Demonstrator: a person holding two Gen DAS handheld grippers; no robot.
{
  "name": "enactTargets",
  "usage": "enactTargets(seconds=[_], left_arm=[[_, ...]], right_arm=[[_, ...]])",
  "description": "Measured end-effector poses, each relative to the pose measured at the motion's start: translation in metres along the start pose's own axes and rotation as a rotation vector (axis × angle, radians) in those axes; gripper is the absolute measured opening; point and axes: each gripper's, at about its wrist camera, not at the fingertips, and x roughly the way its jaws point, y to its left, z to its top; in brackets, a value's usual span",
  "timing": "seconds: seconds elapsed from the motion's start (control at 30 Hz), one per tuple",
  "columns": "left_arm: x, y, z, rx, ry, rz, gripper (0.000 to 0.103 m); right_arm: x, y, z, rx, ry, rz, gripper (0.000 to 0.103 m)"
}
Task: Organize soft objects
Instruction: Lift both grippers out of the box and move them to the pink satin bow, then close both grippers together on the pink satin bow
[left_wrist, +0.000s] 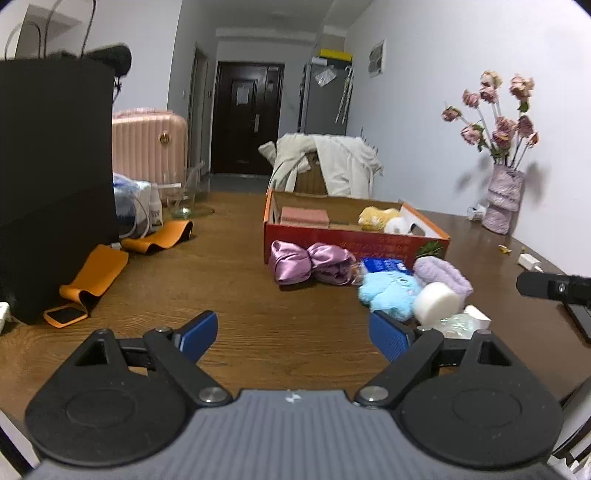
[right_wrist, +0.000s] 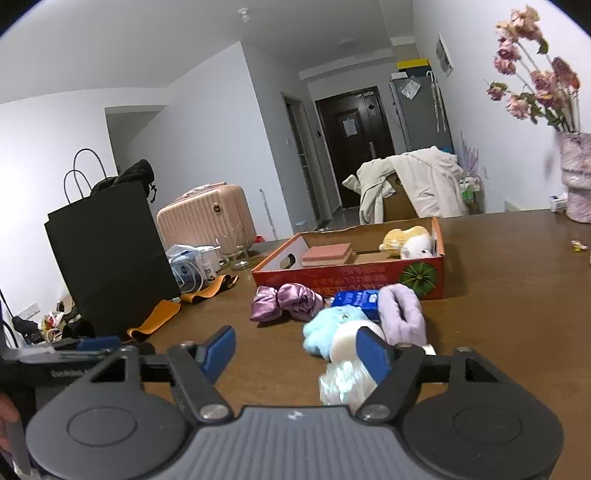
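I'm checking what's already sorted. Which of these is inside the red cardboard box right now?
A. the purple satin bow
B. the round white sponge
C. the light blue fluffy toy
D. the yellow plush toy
D: the yellow plush toy lies inside the red box; the other three sit on the table in front of it.

Printed lettering on flat blue packet (left_wrist: 386, 265) too small to read, partly covered by fluffy light-blue plush (left_wrist: 389, 293), crinkly translucent plastic wrap (right_wrist: 341, 380) blurred, part-hidden behind right gripper's blue finger pad (right_wrist: 373, 354), pink fuzzy vase (right_wrist: 578, 177) cropped at frame edge.
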Motion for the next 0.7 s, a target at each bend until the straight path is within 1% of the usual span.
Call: enactTargets(seconds=[0.07, 0.13, 0.2, 0.27, 0.33, 0.43, 0.5, 0.63, 0.7], left_arm=[[0.017, 0.004, 0.005, -0.010, 0.018, -0.003, 0.090], [0.037, 0.009, 0.012, -0.019, 0.035, -0.013, 0.087], [0.062, 0.016, 0.022, -0.036, 0.055, -0.025, 0.082], [0.088, 0.022, 0.032, -0.062, 0.070, -0.038, 0.072], [0.111, 0.027, 0.042, -0.083, 0.079, -0.051, 0.068], [0.146, 0.034, 0.054, -0.100, 0.090, -0.095, 0.067], [0.165, 0.036, 0.057, -0.091, 0.101, -0.104, 0.067], [0.202, 0.039, 0.057, -0.077, 0.142, -0.130, 0.067], [0.214, 0.041, 0.054, -0.083, 0.157, -0.148, 0.064]], right_arm=[[0.017, -0.001, 0.008, 0.000, 0.014, 0.007, 0.062], [0.037, -0.003, 0.015, 0.007, 0.029, 0.010, 0.060], [0.060, -0.006, 0.023, 0.012, 0.047, 0.017, 0.057], [0.086, -0.006, 0.032, 0.011, 0.070, 0.027, 0.055], [0.116, -0.006, 0.040, 0.009, 0.102, 0.041, 0.054], [0.160, -0.005, 0.051, -0.006, 0.147, 0.043, 0.053], [0.188, -0.005, 0.056, -0.012, 0.178, 0.037, 0.053], [0.238, -0.010, 0.061, 0.002, 0.238, 0.044, 0.053], [0.257, -0.014, 0.060, 0.015, 0.261, 0.038, 0.053]])
